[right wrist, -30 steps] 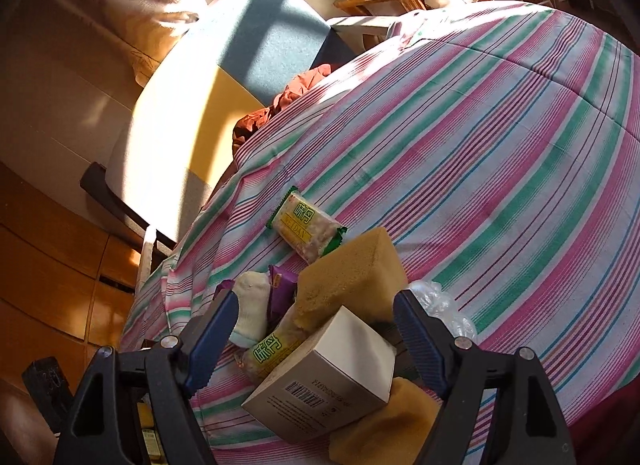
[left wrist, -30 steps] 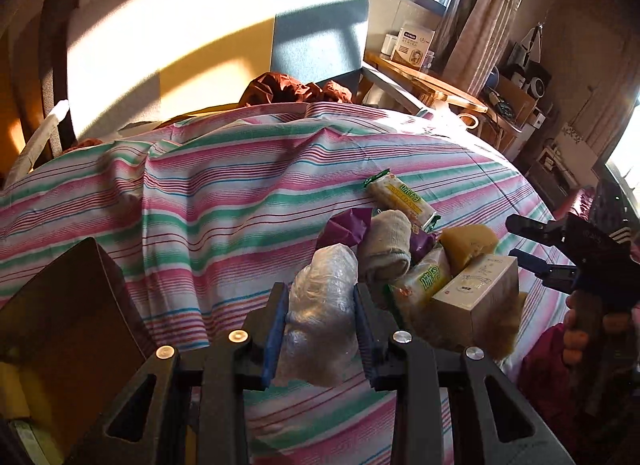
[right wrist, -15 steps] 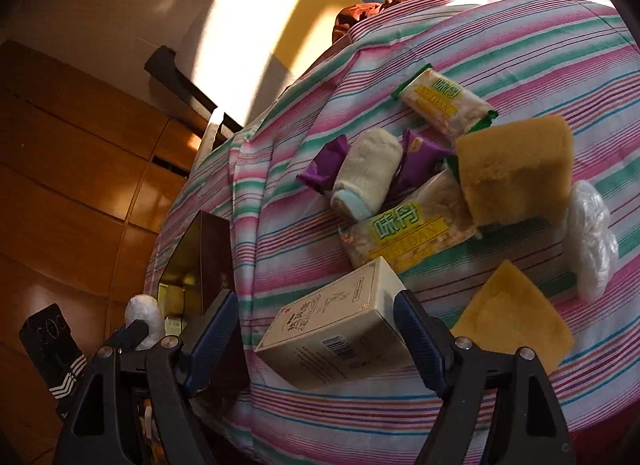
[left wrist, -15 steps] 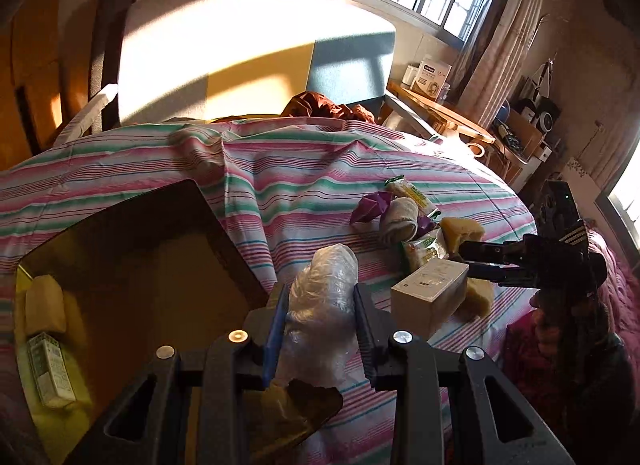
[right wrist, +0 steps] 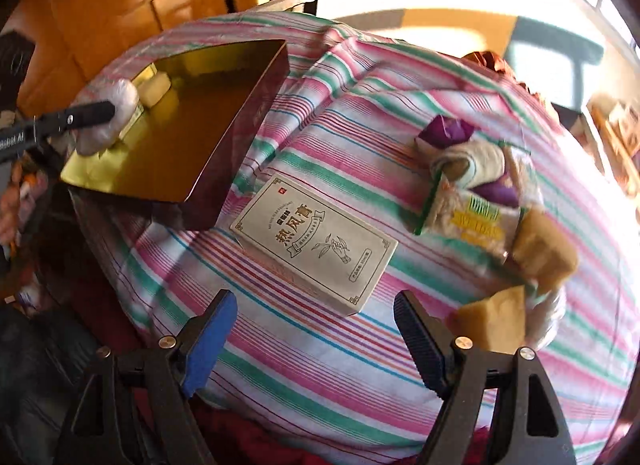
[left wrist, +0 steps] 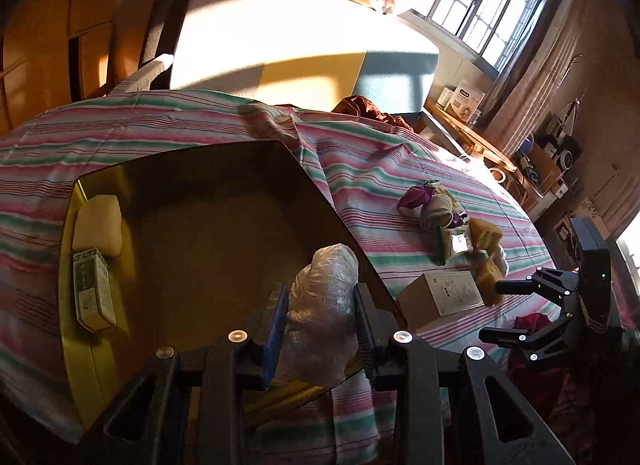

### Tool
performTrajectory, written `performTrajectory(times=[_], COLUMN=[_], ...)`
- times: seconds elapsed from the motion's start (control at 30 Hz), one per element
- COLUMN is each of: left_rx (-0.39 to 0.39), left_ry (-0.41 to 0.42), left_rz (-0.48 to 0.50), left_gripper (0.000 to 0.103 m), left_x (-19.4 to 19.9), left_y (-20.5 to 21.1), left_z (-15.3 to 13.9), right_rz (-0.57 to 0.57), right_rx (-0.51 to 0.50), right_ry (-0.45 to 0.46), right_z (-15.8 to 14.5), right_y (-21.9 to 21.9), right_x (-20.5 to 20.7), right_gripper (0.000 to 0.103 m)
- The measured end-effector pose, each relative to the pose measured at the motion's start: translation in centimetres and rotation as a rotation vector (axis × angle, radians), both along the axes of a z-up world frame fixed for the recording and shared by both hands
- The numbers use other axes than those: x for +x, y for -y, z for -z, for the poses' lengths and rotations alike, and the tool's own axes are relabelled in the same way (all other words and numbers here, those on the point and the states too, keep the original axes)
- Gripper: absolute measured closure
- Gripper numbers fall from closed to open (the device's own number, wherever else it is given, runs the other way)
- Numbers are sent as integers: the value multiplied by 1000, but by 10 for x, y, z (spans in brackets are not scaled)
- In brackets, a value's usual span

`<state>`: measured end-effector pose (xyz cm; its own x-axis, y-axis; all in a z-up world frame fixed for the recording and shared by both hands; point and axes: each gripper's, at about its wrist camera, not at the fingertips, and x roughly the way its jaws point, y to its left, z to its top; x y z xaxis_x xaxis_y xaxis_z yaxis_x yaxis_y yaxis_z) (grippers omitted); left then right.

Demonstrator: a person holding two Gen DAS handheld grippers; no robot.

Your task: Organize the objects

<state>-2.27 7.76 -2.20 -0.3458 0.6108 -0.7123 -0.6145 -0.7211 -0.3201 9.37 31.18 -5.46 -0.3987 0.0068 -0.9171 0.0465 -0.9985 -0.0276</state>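
Carrying a crumpled plastic bag [left wrist: 320,301], clamped in the left gripper [left wrist: 320,329], over the gold box [left wrist: 224,169]. Hovering right gripper [right wrist: 312,329] wide open, empty, near the cream carton [right wrist: 316,241]. Box already holding two items; most snacks outside it, so maybe a third done.

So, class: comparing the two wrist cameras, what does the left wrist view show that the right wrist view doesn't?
Left wrist only: the window and a green carton lying inside the gold box.
Right wrist only: the printed top of the beige carton, just ahead of the open right gripper.
Both: the plastic bundle clamped in the left gripper, over the gold box, and the striped sheet.
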Motion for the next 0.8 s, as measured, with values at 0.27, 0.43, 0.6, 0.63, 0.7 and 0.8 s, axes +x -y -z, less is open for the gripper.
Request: performTrajectory(times=[0.27,0.43,0.6,0.63,0.7,0.8], left_rx=[20,20,-1,-11,-27,-58], left_ry=[-6,-7,-1,3,17,33], left_rz=[-74,-168,-273,-291,-326,-323], left_gripper=[70,70,70,70,70,70], left_x=[4,4,-2,-5,-11,-16], left_y=[43,88,125,128,131,125], left_z=[1,-1,4,7,11,16], right_rz=[-191,-187,-74,-46,8,72], right_rx=[183,179,68,43,-9,-63], right_ry=[95,148,62,40,-5,-55], right_z=[15,33,35,35,36,36], right_y=[20,14,-6,-11,-20,-30], right_x=[-43,-65,-64,-62,-58,-52], right_gripper=[21,23,51,51,52,52])
